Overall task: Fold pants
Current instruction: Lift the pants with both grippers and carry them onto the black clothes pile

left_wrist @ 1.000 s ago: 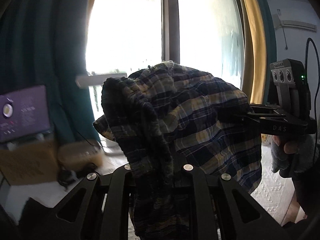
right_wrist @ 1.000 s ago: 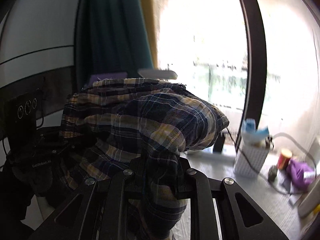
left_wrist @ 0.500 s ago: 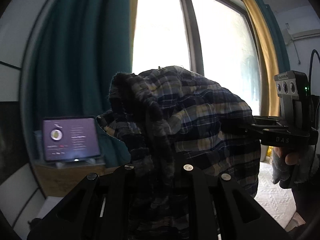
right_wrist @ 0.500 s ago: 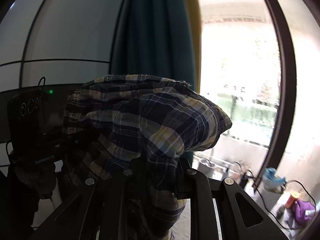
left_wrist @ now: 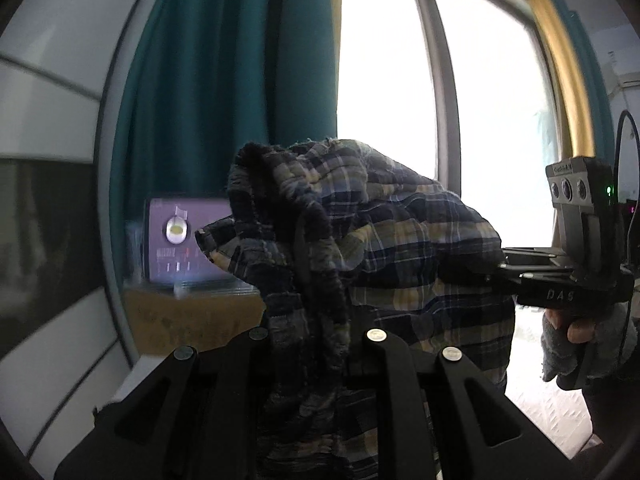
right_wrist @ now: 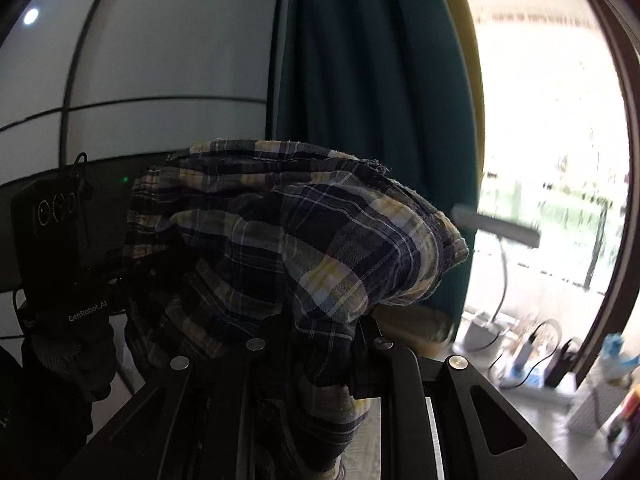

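While left gripper and right gripper pinch plaid pants, cloth drapes over fingers (hiding tips).

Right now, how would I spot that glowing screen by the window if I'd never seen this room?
Find the bright window and the teal curtain left of it. At the curtain's foot, on a brown box, stands the screen. It is the only lit purple thing, half hidden by the plaid pants.

pants: navy, yellow, white plaid | curtain: teal | screen: purple | grippers: black
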Available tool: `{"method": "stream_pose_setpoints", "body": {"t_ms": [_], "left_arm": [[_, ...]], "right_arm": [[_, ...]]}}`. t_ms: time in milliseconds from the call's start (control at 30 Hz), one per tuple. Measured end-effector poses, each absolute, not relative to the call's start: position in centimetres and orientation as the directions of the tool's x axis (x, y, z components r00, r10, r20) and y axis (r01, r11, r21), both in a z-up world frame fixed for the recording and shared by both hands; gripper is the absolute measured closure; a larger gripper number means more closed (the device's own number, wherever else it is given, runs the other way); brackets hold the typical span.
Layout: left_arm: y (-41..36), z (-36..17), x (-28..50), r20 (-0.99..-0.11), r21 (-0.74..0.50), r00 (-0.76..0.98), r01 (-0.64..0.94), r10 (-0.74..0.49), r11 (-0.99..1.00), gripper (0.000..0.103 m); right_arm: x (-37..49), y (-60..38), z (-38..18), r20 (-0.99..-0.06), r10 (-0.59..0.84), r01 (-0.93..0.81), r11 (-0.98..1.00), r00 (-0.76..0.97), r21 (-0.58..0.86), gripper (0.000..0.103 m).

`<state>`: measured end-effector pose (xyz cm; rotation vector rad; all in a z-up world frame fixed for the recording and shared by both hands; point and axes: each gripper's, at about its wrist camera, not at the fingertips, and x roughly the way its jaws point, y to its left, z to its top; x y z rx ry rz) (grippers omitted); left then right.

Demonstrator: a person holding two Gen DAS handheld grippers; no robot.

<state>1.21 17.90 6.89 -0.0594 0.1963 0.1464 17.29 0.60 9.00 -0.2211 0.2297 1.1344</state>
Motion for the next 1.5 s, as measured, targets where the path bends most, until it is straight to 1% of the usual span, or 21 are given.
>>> {"method": "stream_pose_setpoints", "body": {"t_ms": [100, 267, 367, 533, 700, 833, 867, 933, 1000, 1033, 1100, 1133, 1200, 1267, 1400, 1500], "left_arm": [[19.4, 4.2, 3.2, -0.29, -0.071, 0.948, -0.154, 0.127, 0.986, 0.089], [21.4, -0.7, 7.1, -0.44, -0.115, 0.893, -0.157, 0.091, 0.981, 0.089], [22.2, -3.3, 8.7, -0.502, -0.15, 0.862, -0.16, 0.065, 0.976, 0.089], [22.9, -5.9, 10.4, -0.57, -0.191, 0.821, -0.176, 0.037, 0.966, 0.089], [22.8, -7.2, 11.1, -0.604, -0.198, 0.796, -0.183, 0.027, 0.963, 0.089], [23.6, -7.6, 11.4, -0.618, -0.206, 0.786, -0.185, 0.019, 0.961, 0.088], [23.9, -7.7, 11.7, -0.627, -0.212, 0.779, -0.188, 0.014, 0.959, 0.085], [24.5, -7.9, 12.4, -0.643, -0.229, 0.765, -0.196, 0.003, 0.954, 0.082], [24.9, -8.2, 12.4, -0.653, -0.242, 0.757, -0.209, 0.0, 0.948, 0.075], [25.0, -8.3, 12.5, -0.657, -0.246, 0.754, -0.212, -0.002, 0.946, 0.073], [25.0, -8.3, 12.4, -0.66, -0.248, 0.751, -0.217, -0.001, 0.944, 0.067], [25.0, -8.3, 12.4, -0.661, -0.248, 0.751, -0.223, 0.003, 0.943, 0.065], [25.2, -8.4, 12.4, -0.664, -0.254, 0.748, -0.235, 0.007, 0.938, 0.057], [25.5, -8.4, 12.3, -0.666, -0.259, 0.746, -0.251, 0.016, 0.933, 0.052], [25.7, -8.5, 12.0, -0.666, -0.262, 0.746, -0.268, 0.027, 0.927, 0.048], [25.5, -8.2, 11.3, -0.66, -0.245, 0.749, -0.286, 0.057, 0.926, 0.048]], "right_arm": [[19.9, 2.1, 6.2, -0.354, 0.855, -0.91, 0.414, 0.378, 0.03, 0.084], [24.1, 4.2, 0.8, -0.465, 0.813, -0.883, 0.452, 0.35, 0.126, 0.084], [25.8, 5.4, -2.5, -0.523, 0.781, -0.866, 0.477, 0.34, 0.148, 0.084], [27.5, 7.0, -6.0, -0.582, 0.745, -0.844, 0.506, 0.325, 0.176, 0.084], [27.1, 7.3, -7.5, -0.614, 0.726, -0.831, 0.521, 0.31, 0.195, 0.084], [27.0, 7.5, -7.4, -0.621, 0.722, -0.826, 0.525, 0.305, 0.204, 0.084], [27.1, 7.5, -7.5, -0.623, 0.721, -0.825, 0.526, 0.305, 0.205, 0.084], [27.2, 8.0, -7.7, -0.63, 0.713, -0.822, 0.533, 0.307, 0.202, 0.084], [27.4, 8.0, -8.1, -0.638, 0.707, -0.818, 0.538, 0.306, 0.205, 0.084], [27.6, 8.2, -8.3, -0.643, 0.703, -0.814, 0.542, 0.304, 0.208, 0.084], [27.9, 8.2, -8.6, -0.648, 0.699, -0.809, 0.548, 0.302, 0.214, 0.084], [27.9, 8.3, -8.7, -0.65, 0.697, -0.807, 0.551, 0.304, 0.213, 0.084], [28.0, 8.2, -8.9, -0.653, 0.693, -0.804, 0.555, 0.306, 0.212, 0.084], [28.2, 8.6, -9.1, -0.657, 0.69, -0.802, 0.558, 0.304, 0.214, 0.084], [28.3, 8.4, -9.3, -0.663, 0.687, -0.796, 0.563, 0.299, 0.223, 0.084], [28.1, 8.1, -9.5, -0.664, 0.684, -0.795, 0.565, 0.301, 0.222, 0.084]]}}
